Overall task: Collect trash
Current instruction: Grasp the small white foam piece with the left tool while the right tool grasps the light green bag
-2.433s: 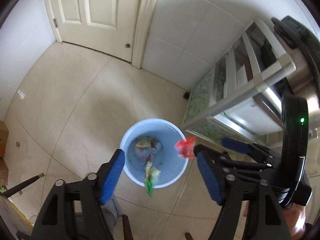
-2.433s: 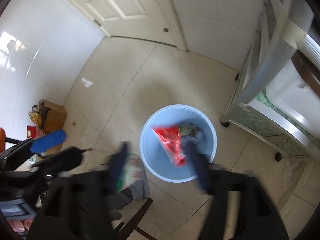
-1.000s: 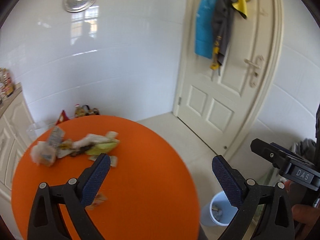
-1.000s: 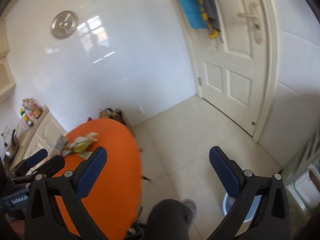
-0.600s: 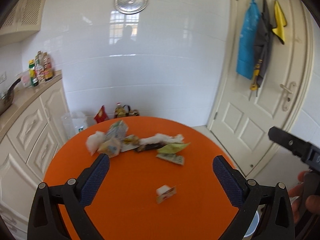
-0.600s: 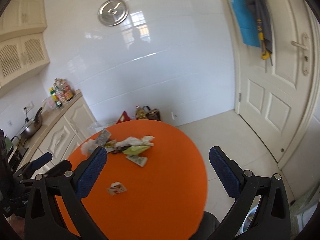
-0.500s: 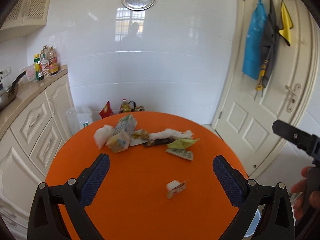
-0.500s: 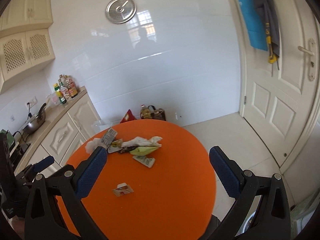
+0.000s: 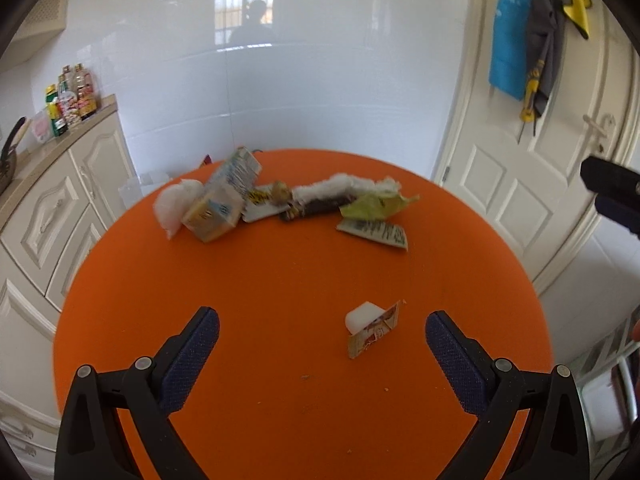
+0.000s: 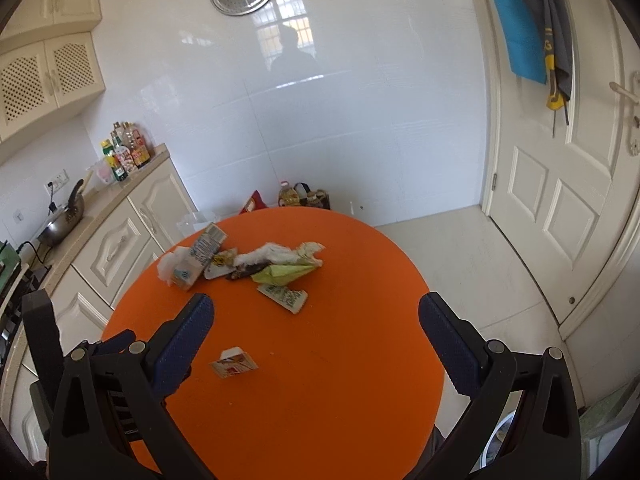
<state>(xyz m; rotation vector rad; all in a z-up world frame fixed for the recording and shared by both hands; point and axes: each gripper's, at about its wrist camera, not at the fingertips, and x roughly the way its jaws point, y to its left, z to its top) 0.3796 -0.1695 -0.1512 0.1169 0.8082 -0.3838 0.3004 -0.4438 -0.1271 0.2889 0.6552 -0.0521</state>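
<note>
**Still scattered: trash across an orange table**

Poised above a round orange table [image 9: 280, 360], both grippers, jaws spread wide and holding nothing. Left gripper [image 9: 322, 356] low over the near half of the tabletop, blue pads flanking open surface. Just ahead of it and toward its right finger, a small torn wrapper [image 9: 373, 333] with a white lump at one end, lying flat and alone, touching neither pad. Same wrapper [image 10: 233, 362] in the right wrist view, just beside the left finger of the right gripper [image 10: 316, 344], slightly inside the gap.

Farther back, well apart from both tools, a row of litter along the far side of the table: crumpled white tissue [image 9: 174, 203] at the left end, a crushed drink carton [image 9: 222, 204] against it, then a flat printed packet [image 9: 262, 203], a dark wrapper [image 9: 320, 206] under a long twist of white paper [image 9: 346, 184], and a yellow-green wrapper [image 9: 374, 204] at the right end. In front of that green piece, a flat printed sachet [image 9: 376, 234], nearest of the row to the grippers.

Beyond the table, cream cabinets [image 10: 120, 248] at left, a white door [image 10: 568, 184] at right.
</note>
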